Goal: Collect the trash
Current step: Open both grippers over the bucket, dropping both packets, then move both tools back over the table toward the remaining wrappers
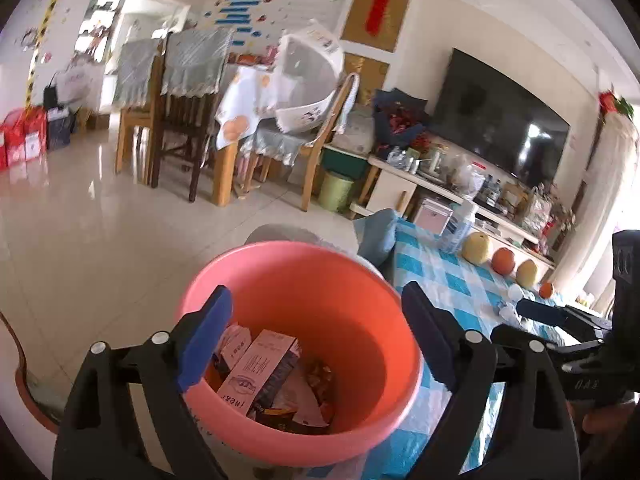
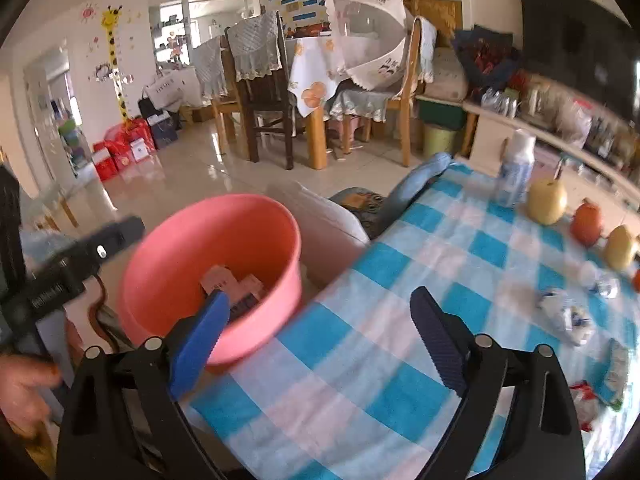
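Checkered counter mostly bare near me. Pink basin off its left edge holds boxes. Wrappers beside fruit, far right. Left tongs and right tongs spread, holding nothing.

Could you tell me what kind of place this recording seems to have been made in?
Most likely a family living and dining room. A large television hangs over a cluttered low cabinet, a dining table with wooden chairs stands behind, and a child's giraffe height chart is stuck on the wall.
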`<state>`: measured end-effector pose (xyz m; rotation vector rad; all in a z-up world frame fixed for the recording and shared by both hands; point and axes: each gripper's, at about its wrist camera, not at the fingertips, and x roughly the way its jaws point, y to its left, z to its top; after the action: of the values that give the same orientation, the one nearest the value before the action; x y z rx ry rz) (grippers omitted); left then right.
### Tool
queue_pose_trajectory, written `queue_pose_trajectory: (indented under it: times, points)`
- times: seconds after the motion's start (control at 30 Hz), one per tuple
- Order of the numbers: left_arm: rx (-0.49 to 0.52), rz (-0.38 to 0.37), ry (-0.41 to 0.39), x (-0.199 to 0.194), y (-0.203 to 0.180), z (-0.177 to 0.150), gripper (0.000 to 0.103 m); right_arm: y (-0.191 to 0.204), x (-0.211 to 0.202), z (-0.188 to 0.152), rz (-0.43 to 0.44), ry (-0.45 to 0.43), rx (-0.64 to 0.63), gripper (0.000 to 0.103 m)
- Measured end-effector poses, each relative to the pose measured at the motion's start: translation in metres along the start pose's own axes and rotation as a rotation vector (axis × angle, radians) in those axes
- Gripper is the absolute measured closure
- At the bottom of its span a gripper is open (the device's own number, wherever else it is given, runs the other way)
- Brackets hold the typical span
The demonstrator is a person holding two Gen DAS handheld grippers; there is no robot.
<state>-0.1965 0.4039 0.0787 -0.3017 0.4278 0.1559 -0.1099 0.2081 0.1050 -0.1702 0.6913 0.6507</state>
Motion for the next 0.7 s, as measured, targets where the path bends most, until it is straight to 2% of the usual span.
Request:
queue_pose_trajectory:
  times: [0.17, 0.37, 0.47, 0.7]
  points:
    - [-0.004, -0.022, 0.033, -0.003, -0.015, -0.003, 0.015, 0.000, -0.024, -0.013, -0.048, -0.024, -0.053, 0.010]
    - [0.039, 0.011, 0.074, -0.007, -0.040, -0.008, 0.015, -0.002, -0.054, -0.027, -0.091, -0.061, -0.091, 0.009]
    - [0.037, -0.008, 0.102, -0.007, -0.050, -0.009, 0.015, -0.008, -0.064, -0.034, -0.099, -0.070, -0.084, 0.009]
    - [0.103, -0.066, 0.097, -0.014, -0.083, -0.016, 0.015, -0.020, -0.080, -0.046, -0.122, -0.085, -0.069, 0.009]
